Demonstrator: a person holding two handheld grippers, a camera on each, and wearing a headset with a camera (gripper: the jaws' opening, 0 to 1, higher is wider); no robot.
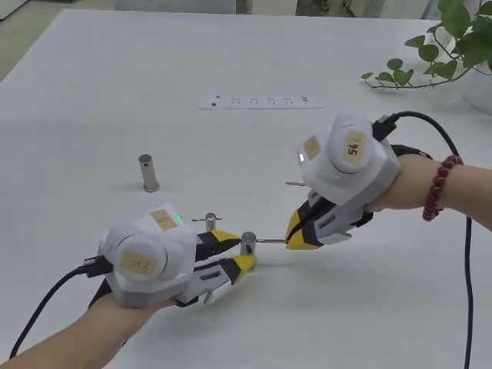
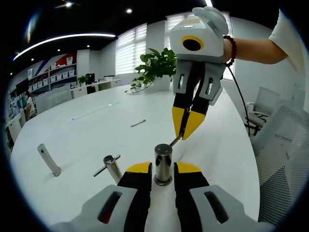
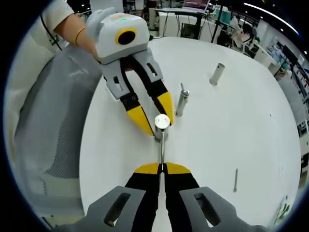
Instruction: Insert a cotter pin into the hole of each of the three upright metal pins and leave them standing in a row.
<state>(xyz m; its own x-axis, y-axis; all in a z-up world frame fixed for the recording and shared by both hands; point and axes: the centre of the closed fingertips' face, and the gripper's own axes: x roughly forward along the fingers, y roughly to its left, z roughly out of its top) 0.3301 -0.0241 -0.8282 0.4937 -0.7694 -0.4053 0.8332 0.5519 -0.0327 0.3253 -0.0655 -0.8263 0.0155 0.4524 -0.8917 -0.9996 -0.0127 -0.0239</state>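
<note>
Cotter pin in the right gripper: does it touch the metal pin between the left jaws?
Touching. The right gripper view shows the cotter pin running straight up to the metal pin, with no gap between them.

This is an open-plan office with a lab feel. A large white bench (image 1: 115, 77) carries a white power strip (image 1: 261, 101) and a leafy potted plant (image 2: 154, 65) at its far edge. Mesh-backed office chairs (image 2: 285, 145) stand beside it. Further back are tall windows with slatted blinds (image 2: 130, 48), shelving (image 2: 53, 67) along the wall, rows of desks (image 3: 193, 24) with equipment on them, and a dark ceiling set with recessed spotlights (image 2: 128, 10) and a curved light strip (image 2: 63, 39).
</note>
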